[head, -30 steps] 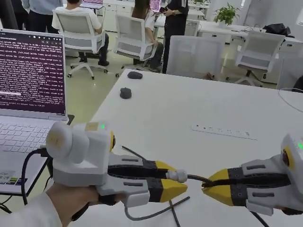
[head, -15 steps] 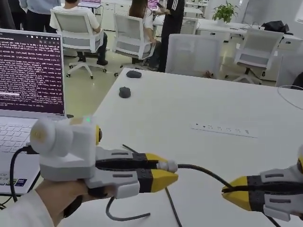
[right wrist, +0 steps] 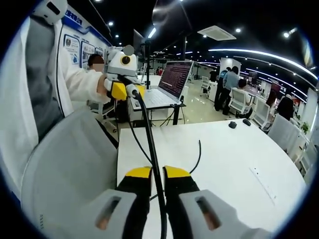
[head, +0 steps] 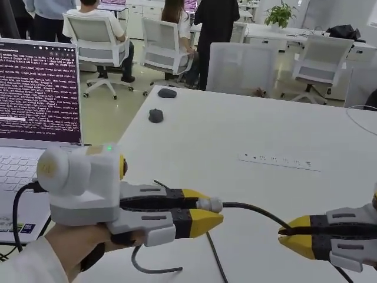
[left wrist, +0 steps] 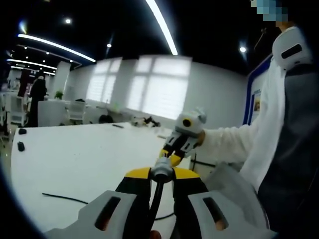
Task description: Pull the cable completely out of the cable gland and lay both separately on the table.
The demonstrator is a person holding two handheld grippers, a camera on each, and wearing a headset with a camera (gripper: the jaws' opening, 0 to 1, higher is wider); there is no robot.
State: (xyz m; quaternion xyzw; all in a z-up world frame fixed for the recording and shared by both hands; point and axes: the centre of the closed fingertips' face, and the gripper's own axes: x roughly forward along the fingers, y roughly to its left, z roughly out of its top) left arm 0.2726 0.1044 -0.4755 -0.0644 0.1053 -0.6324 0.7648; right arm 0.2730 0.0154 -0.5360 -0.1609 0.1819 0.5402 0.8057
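My left gripper (head: 221, 211) is shut on a small white cable gland (head: 210, 204), held just above the white table (head: 235, 130). A black cable (head: 253, 211) runs out of the gland's front to my right gripper (head: 281, 234), which is shut on it. The cable's tail loops below and behind the left gripper. In the left gripper view the gland (left wrist: 162, 170) sits between the yellow tips and the right gripper (left wrist: 172, 157) faces it. In the right gripper view the cable (right wrist: 149, 139) passes between the shut jaws up to the gland (right wrist: 130, 89) in the left gripper (right wrist: 124, 92).
An open laptop (head: 35, 94) stands at the left on a lower stand. Two dark mice (head: 156, 115) lie at the table's far left edge. A white power strip (head: 274, 160) is flush in the tabletop. Office chairs (head: 168, 44) and people are behind.
The two grippers have moved apart, the right one to the right and the left one slightly left. A longer stretch of cable now shows between the gland and the right gripper.
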